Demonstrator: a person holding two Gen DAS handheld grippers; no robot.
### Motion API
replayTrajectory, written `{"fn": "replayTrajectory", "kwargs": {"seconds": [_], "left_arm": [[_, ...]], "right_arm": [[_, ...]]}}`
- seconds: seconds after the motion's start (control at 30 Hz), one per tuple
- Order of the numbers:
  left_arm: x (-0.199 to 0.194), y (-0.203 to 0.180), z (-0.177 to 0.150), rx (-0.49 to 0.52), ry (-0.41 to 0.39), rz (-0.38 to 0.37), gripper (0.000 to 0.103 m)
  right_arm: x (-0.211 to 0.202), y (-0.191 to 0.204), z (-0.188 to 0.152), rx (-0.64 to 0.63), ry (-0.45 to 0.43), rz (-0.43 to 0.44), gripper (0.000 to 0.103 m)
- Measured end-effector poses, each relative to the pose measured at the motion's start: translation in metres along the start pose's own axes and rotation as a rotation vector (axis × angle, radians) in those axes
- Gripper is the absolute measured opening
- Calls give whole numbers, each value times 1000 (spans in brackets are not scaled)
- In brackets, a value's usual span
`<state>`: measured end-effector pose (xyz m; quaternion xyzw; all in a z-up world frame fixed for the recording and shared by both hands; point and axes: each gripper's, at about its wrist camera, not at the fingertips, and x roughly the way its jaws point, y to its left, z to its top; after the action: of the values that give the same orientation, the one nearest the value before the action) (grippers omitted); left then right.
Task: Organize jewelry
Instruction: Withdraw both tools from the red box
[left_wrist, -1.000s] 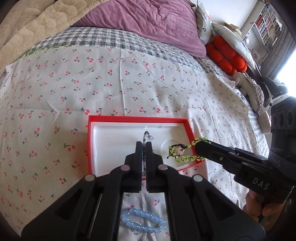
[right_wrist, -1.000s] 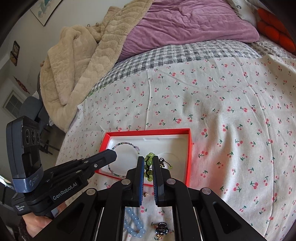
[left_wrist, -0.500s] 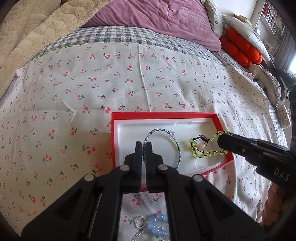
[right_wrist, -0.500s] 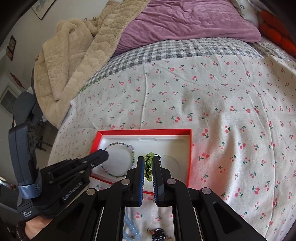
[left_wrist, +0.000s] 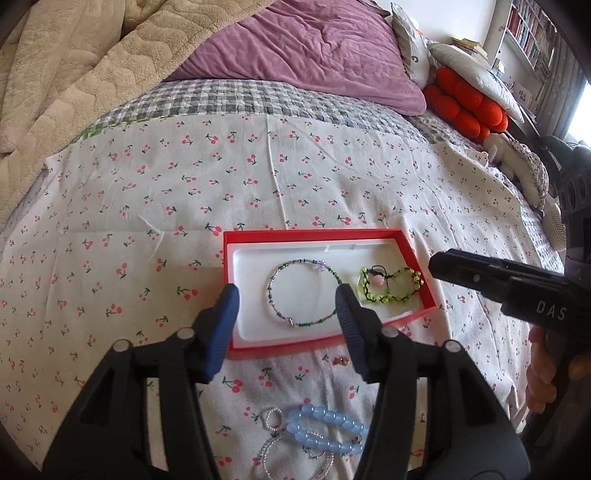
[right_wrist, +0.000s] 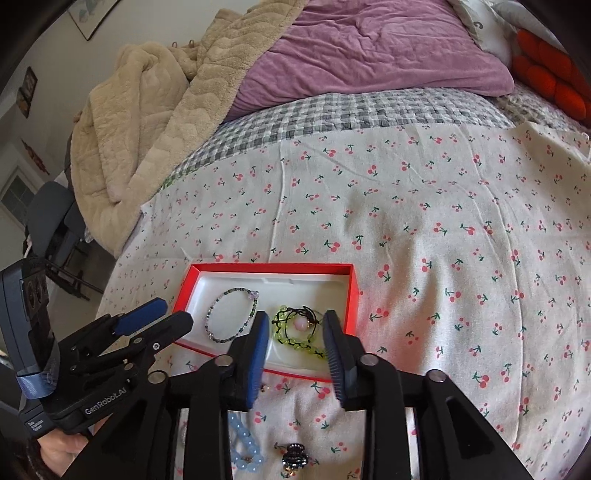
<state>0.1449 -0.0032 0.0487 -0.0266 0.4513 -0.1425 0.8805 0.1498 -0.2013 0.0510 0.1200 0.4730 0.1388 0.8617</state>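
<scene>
A red box with a white tray (left_wrist: 255, 258) (right_wrist: 325, 284) lies on the cherry-print bedsheet. In it lie a thin dark beaded bracelet (left_wrist: 275, 306) (right_wrist: 212, 321) on the left and a green beaded bracelet with a pink bead (left_wrist: 391, 284) (right_wrist: 295, 332) on the right. My left gripper (left_wrist: 286, 301) (right_wrist: 159, 317) is open and empty above the thin bracelet. My right gripper (right_wrist: 295, 332) (left_wrist: 439, 264) is open and empty above the green bracelet. A light blue beaded bracelet (left_wrist: 325, 428) (right_wrist: 245, 443), silver rings (left_wrist: 273, 417) and a dark hair clip (right_wrist: 295, 452) lie on the sheet in front of the box.
A small red earring (left_wrist: 340, 361) lies just in front of the box. A purple pillow (left_wrist: 314, 55), a beige blanket (left_wrist: 74, 74) and red cushions (left_wrist: 465, 103) lie at the far end of the bed. A bookshelf (left_wrist: 524, 33) stands at the back right.
Both grippers have opened and drawn back from the box. The thin bracelet and the green bracelet, held a second ago, now lie loose in the tray.
</scene>
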Motion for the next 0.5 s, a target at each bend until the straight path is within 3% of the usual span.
{"fn": "replayTrajectory", "kwargs": {"seconds": [0.03,0.07,0.23,0.5], "left_arm": [[-4,1,-4,1,1,5,65],[-8,2,-7,-1,6,10,66],[-24,10,-26,-12,26,31,78],[-38,18,-52,-18,65,43,83]], "right_arm": [[-6,-1,-1,4,-14,4,70],[-12,-3,-2,8,-32,9,73],[-34,-3,-8,-9,-51,1,73],[-47,-2,-33,-8,-25,-27,74]]}}
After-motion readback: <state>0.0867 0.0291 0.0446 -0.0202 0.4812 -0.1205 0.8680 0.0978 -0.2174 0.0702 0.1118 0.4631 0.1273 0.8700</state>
